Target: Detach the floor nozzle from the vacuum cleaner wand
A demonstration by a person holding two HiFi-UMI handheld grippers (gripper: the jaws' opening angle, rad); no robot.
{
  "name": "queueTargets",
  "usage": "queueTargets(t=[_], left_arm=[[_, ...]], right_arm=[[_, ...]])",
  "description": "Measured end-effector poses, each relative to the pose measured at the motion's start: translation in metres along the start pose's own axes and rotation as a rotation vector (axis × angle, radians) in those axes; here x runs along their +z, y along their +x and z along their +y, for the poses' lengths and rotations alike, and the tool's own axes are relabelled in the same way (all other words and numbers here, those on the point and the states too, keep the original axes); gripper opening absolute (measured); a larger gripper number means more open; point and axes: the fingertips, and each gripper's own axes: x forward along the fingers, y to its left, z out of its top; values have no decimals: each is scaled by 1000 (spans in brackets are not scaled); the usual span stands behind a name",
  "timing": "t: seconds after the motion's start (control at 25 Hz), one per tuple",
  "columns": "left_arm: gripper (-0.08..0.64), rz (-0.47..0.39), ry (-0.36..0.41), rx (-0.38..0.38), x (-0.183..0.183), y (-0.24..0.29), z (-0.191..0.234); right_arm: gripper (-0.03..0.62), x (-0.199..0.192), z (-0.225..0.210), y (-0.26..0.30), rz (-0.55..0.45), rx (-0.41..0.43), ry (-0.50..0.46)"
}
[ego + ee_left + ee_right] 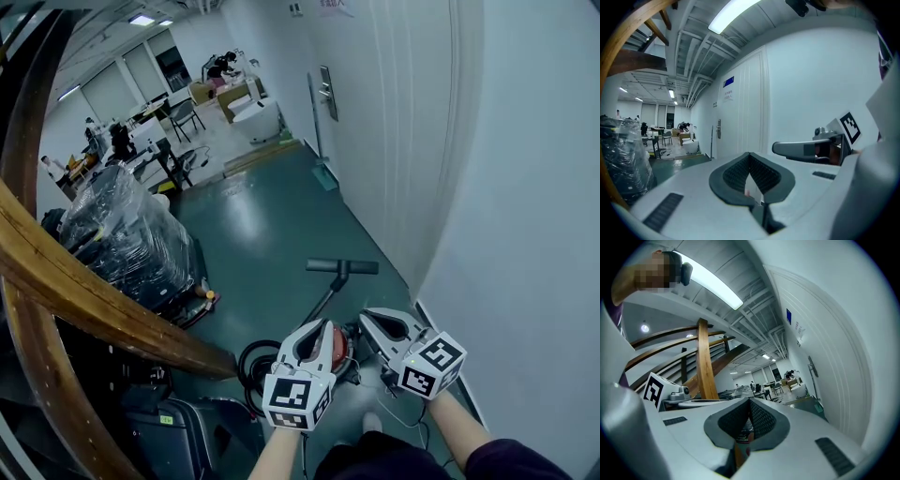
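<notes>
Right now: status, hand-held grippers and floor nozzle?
Left hand-held gripper, right hand-held gripper: shut, empty. Floor nozzle on wand, untouched. Hose coiled near, not blocking.

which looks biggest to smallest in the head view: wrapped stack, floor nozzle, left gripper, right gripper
1. wrapped stack
2. left gripper and right gripper: about alike; being nearest the camera enlarges them
3. floor nozzle

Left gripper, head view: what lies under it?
A red vacuum body and a black hose loop show beneath the left gripper, and the wand runs out to the floor nozzle. The gripper covers most of the body and the wand's near end.
</notes>
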Motion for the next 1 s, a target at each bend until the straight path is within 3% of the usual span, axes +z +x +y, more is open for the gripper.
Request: queueTargets(t=[0.44,1.0], left_arm=[[3,43,7,-36,-19,36,43],[3,100,-9,-210,-49,87,125]], right_arm=[[17,-19,-32,42,15,-45,45],[17,-51,-77,108,-9,-257,125]])
